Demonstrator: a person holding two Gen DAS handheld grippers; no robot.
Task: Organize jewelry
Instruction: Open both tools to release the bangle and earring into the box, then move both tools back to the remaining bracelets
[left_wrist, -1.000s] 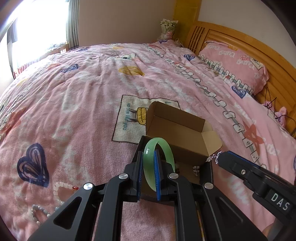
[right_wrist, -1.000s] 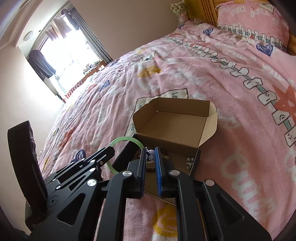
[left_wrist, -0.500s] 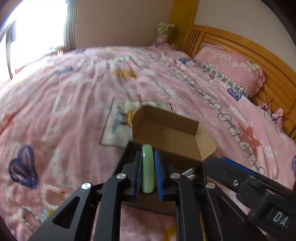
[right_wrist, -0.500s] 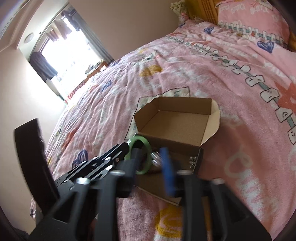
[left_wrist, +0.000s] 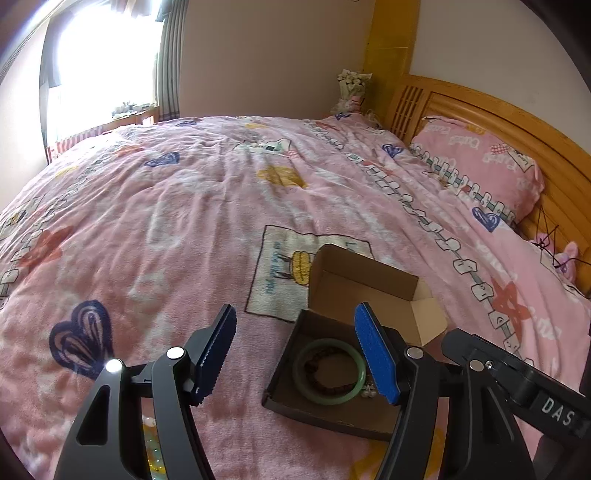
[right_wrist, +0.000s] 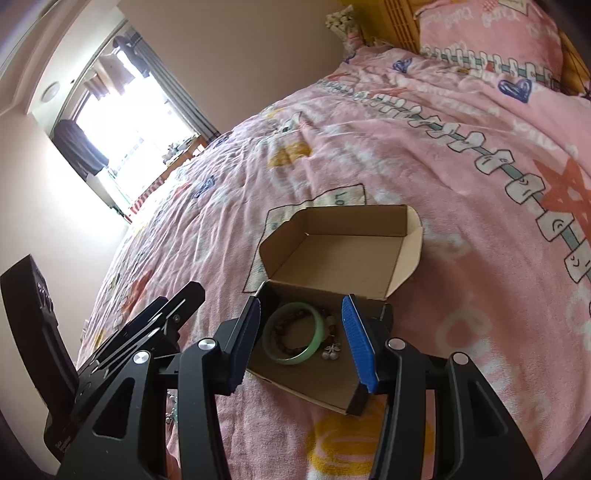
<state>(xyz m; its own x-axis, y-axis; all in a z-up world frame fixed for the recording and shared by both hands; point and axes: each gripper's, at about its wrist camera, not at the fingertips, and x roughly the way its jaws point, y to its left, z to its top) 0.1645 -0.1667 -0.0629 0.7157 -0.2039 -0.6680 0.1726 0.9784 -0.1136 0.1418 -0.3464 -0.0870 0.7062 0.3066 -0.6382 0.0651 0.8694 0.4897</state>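
A small cardboard box (left_wrist: 284, 365) (right_wrist: 314, 384) lies on the pink bedspread with its lid (right_wrist: 343, 251) folded back. A green bangle (left_wrist: 328, 343) (right_wrist: 318, 328) lies flat inside it, ringing a dark bead bracelet (right_wrist: 291, 328). A small pearly charm (right_wrist: 330, 350) rests beside the bangle. My left gripper (left_wrist: 295, 354) hovers over the box's left edge with its jaws opening and nothing between them. My right gripper (right_wrist: 301, 341) stands open just above the box, holding nothing. Each gripper also appears in the other's view: the right gripper (left_wrist: 517, 380) and the left gripper (right_wrist: 155, 325).
Loose strings of beads (left_wrist: 151, 435) (right_wrist: 171, 402) lie on the spread under the left gripper. A pink pillow (left_wrist: 476, 162) and a wooden headboard (left_wrist: 517, 122) stand at the right. The bedspread (left_wrist: 184, 221) stretches far toward a bright window (left_wrist: 103, 66).
The left gripper, earlier shut on the green bangle, has let it go into the box and opened wide. The right gripper has opened and dropped its small pearly piece into the box.
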